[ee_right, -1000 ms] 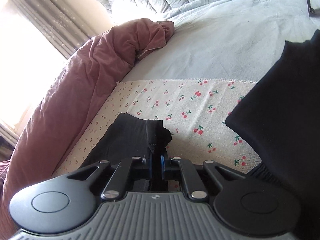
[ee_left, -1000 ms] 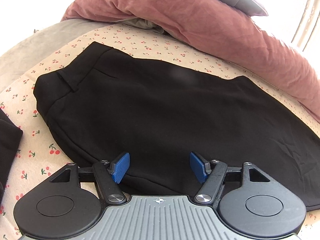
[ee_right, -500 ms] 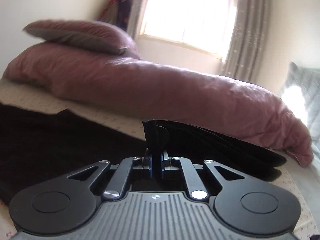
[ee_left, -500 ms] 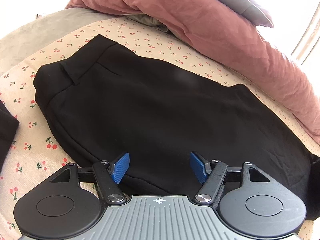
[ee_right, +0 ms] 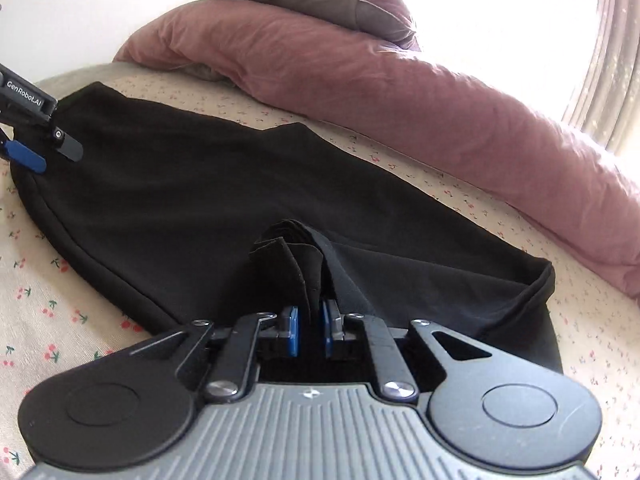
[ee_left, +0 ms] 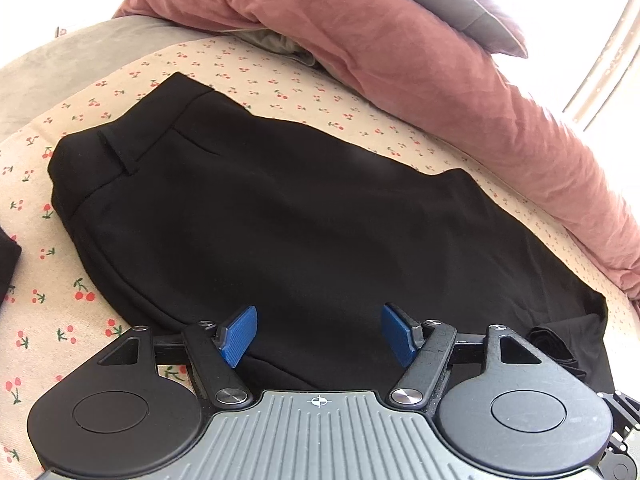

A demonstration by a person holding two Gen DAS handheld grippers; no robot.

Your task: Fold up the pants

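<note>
Black pants [ee_left: 304,208] lie flat on the cherry-print bed sheet [ee_left: 80,296], ahead of the left tool [ee_left: 318,334], whose jaws stand released above them. The right tool [ee_right: 310,334] pinches a bunched pant hem [ee_right: 296,256], its jaws just easing apart.

Black pants [ee_left: 304,216] lie flat on cherry-print sheet, waistband with belt loop at left in the left wrist view, leg end bunched and lifted at right, folded back over the legs.
</note>
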